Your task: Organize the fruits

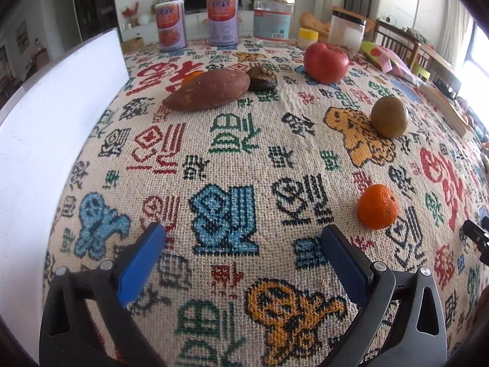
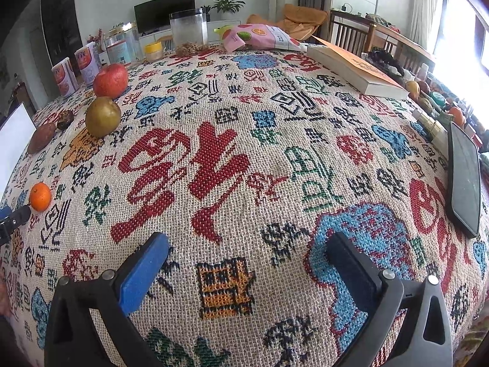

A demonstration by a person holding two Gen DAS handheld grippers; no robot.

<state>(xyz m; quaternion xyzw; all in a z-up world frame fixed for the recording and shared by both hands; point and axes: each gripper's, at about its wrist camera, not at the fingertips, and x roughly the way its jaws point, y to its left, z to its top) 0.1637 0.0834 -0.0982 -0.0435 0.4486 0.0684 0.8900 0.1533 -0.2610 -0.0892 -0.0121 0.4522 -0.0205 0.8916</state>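
Note:
On the patterned tablecloth lie a red apple (image 1: pixel 325 63), a brown-green kiwi (image 1: pixel 389 117), a small orange tangerine (image 1: pixel 378 211), a sweet potato (image 1: pixel 207 90), a dark wrinkled fruit (image 1: pixel 262 77) and a second tangerine (image 1: pixel 191 77) half hidden behind the sweet potato. My left gripper (image 1: pixel 243 235) is open and empty, low over the cloth, with the tangerine just ahead to its right. My right gripper (image 2: pixel 247 244) is open and empty over the cloth's middle. There the apple (image 2: pixel 110 80), kiwi (image 2: pixel 103 117), tangerine (image 2: pixel 40 196) and sweet potato (image 2: pixel 41 138) lie far left.
A white box (image 1: pixel 45 140) stands along the left edge. Cans (image 1: pixel 222 20), jars (image 1: pixel 274 20) and a yellow-lidded pot (image 1: pixel 307 38) line the back. A book (image 2: pixel 356 70), snack bag (image 2: pixel 259 38) and phone (image 2: pixel 464 180) lie to the right.

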